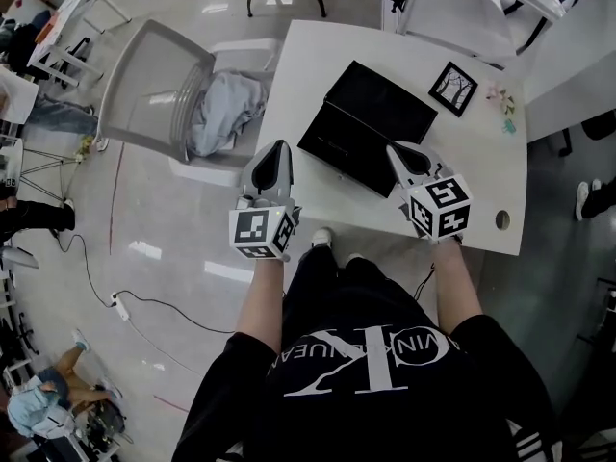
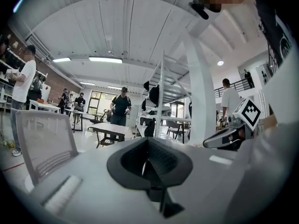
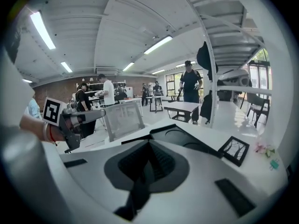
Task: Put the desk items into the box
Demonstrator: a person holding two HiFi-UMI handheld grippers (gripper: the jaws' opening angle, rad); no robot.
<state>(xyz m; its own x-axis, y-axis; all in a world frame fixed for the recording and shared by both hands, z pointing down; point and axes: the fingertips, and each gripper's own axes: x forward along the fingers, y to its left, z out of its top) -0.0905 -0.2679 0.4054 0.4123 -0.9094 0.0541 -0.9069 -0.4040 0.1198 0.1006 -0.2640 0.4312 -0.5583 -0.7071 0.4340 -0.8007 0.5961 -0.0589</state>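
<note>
Black and lying open, the box (image 1: pixel 371 114) sits mid-table (image 1: pixel 308 56), its long edge running from 10 to 4 o'clock. I see only round recesses inside it, nothing loose. My right gripper (image 1: pixel 397 152) hangs at the box's near corner and my left gripper (image 1: pixel 279 148) is over the table's left edge. Both have their jaws pressed together, holding nothing. The small framed picture (image 1: pixel 452 88) lies flat at about 1 o'clock from my right gripper, well apart from the left. A few small trinkets (image 1: pixel 503 104) lie beyond it at 2 o'clock. I judge the right gripper should take the frame first.
</note>
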